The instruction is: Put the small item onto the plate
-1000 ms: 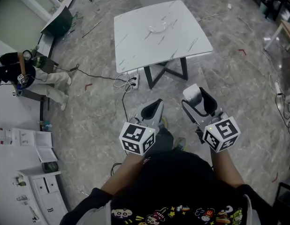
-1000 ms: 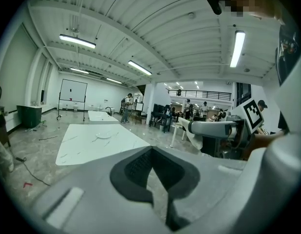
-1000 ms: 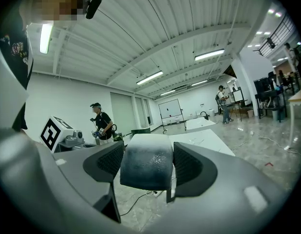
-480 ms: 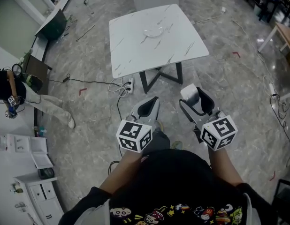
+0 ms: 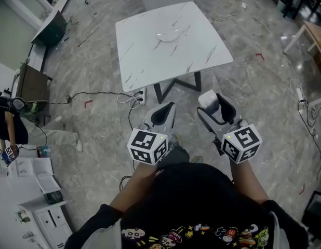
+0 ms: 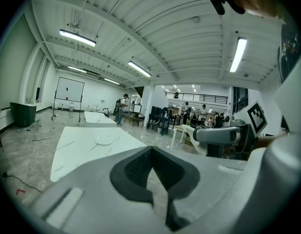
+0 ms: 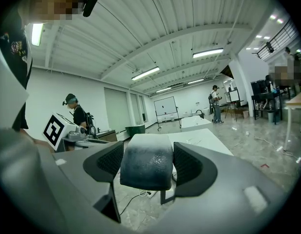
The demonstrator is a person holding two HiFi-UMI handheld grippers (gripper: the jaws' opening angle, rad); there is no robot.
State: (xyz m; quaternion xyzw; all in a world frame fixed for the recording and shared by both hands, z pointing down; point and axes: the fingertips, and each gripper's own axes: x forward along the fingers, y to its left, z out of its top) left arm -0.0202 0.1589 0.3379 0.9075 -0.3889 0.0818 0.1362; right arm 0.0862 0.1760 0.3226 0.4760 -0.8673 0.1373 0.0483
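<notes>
Marble tabletop (image 5: 150,56) ahead: my right gripper (image 5: 211,105) clamps the small item (image 7: 145,155) by its sides, seemingly light and soft; my left gripper (image 6: 153,172) is closed, empty.

On desk (image 5: 150,56), twd far side: plate (image 5: 169,35). Well ahead of both tools: desk. L tool (image 5: 161,116) left of R tool (image 5: 216,107), side by side. Betw. R tool's jaws: small item (image 7: 146,161).

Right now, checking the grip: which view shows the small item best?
The right gripper view: the small item sits gripped between the fingers of the right gripper, close up. The head view shows only its pale top; the left gripper view doesn't clearly show it.
</notes>
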